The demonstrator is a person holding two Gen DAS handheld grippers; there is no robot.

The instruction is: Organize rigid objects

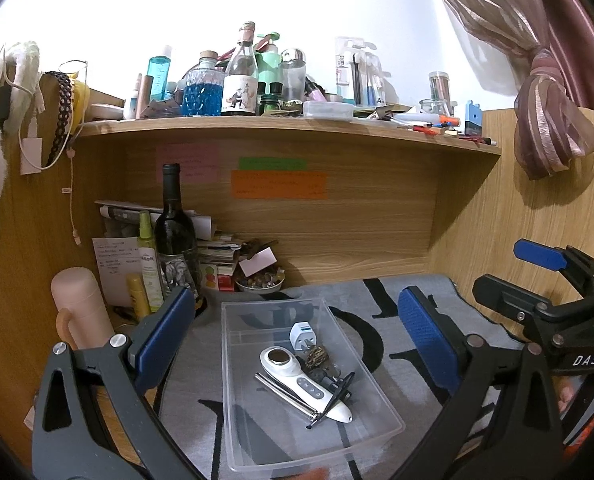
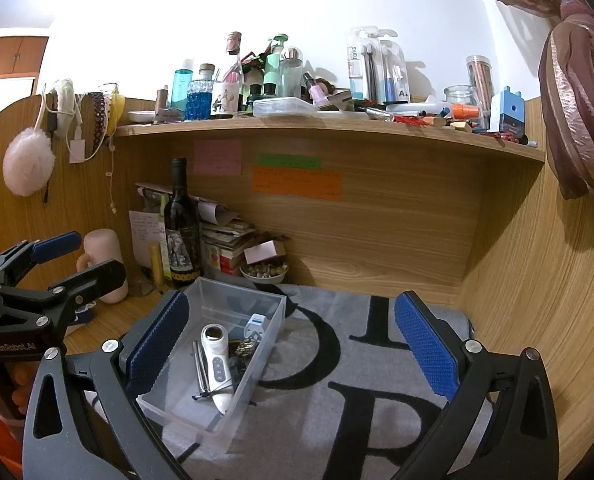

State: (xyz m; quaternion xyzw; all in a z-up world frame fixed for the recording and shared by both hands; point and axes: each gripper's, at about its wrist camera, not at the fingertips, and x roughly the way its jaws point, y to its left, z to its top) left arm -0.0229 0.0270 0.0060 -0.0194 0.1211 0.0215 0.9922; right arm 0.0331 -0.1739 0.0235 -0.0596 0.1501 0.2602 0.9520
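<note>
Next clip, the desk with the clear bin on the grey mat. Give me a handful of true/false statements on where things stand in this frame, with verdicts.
1. Both grippers are open and hold nothing. True: the left gripper and the right gripper grip nothing between their fingers.
2. The bin is empty. False: it holds a white handheld device, a plug adapter and some smaller items.
3. The bin sits on the grey mat. True.
4. The wine bottle lies on its side in the bin. False: it stands upright at the back left of the desk.
5. The adapter lies outside the bin. False: it is inside, near the far end.
</note>
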